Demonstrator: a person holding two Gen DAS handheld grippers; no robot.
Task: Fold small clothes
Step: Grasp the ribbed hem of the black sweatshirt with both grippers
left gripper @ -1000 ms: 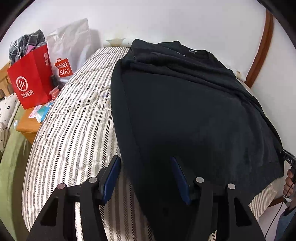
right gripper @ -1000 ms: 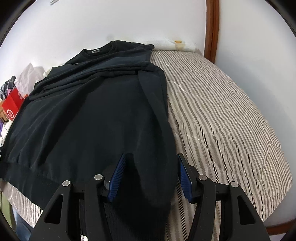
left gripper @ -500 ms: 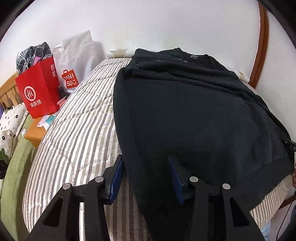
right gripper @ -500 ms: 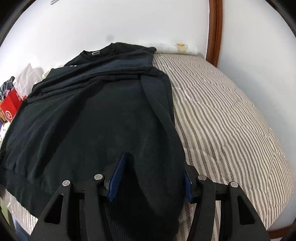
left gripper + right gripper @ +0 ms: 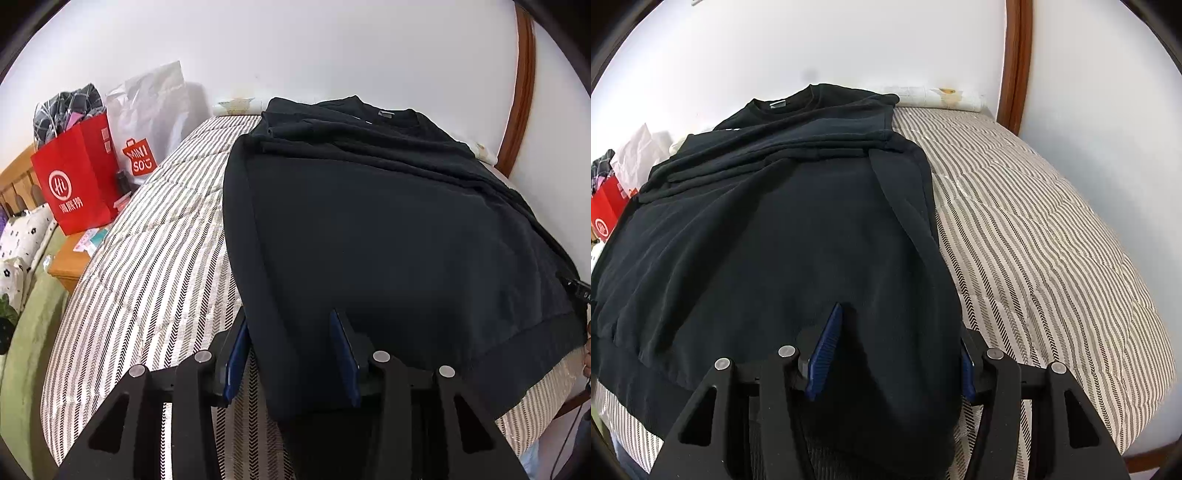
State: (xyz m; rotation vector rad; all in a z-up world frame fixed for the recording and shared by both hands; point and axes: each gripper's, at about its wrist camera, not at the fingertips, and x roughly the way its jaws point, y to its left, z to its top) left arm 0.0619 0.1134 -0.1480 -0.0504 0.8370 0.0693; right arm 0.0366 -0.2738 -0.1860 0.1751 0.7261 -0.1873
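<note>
Both grippers tip steeply down at the near edge of the bed, one at each lower corner of the black sweatshirt.

The left gripper straddles the garment's left bottom corner. Its jaws have just been closing, and a thick bunch of dark cloth fills the gap between the blue pads; the pads lie against the fabric on both sides, so it looks clamped on the hem corner. The sweatshirt spreads away from it toward 12 and 2 o'clock.

The right gripper sits over the opposite corner, with the folded-in sleeve and hem heaped between its fingers. The left pad shows clear blue with cloth beside it, the right pad is nearly buried, and I cannot tell whether they actually pinch. From here the garment runs off toward 10 and 12 o'clock.

The sweatshirt lies flat on the striped quilt, collar at the far end by the white wall, sleeves folded across the chest.

Only the left view shows the red paper bag and the white shopping bag at 10 o'clock on a wooden nightstand, and, at 3 o'clock, a sliver of the other gripper with a fingertip. The right view alone shows the wide bare stretch of quilt at 2 o'clock and the brown wooden trim at the corner.
</note>
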